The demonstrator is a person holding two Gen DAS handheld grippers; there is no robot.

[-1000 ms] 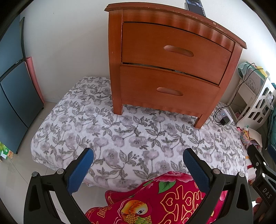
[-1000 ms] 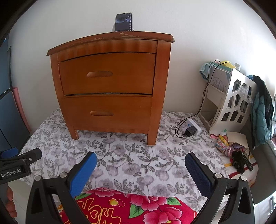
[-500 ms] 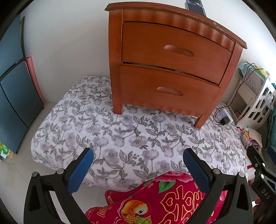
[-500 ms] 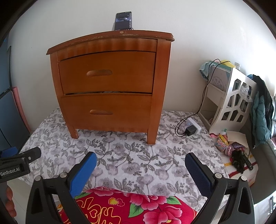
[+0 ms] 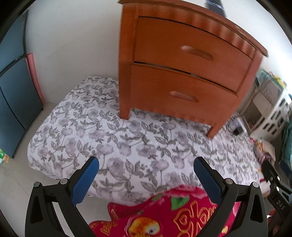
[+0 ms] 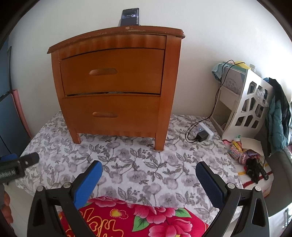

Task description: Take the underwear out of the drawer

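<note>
Right wrist view: glossy orange-brown wooden nightstand (image 6: 116, 87) with bowed front, chipped top edge, tapered legs, standing on a quilted floral bedspread (image 6: 127, 164) in grey and white. Upper drawer (image 6: 112, 73) and lower drawer (image 6: 111, 114) both pushed in, each with a smooth oval recessed handle; thin dark gap between them. Underwear hidden, presumably inside a drawer, cannot tell which. Phone (image 6: 130, 17) propped upright against the wall on top. White charger block (image 6: 203, 134) with black cable lying right of the nightstand, near a white cut-out shelf (image 6: 242, 107). Right hand-held gripper (image 6: 148, 179) spread wide, textured blue pads (image 6: 89, 182) on black angular arms, nothing between them, low over a red flowered blanket (image 6: 138, 218), well short of the nightstand.

Left wrist view: left hand-held gripper (image 5: 146, 179) likewise spread wide and empty, blue pads apart above the same bedspread, nightstand seen from its left corner, slightly blurred
</note>
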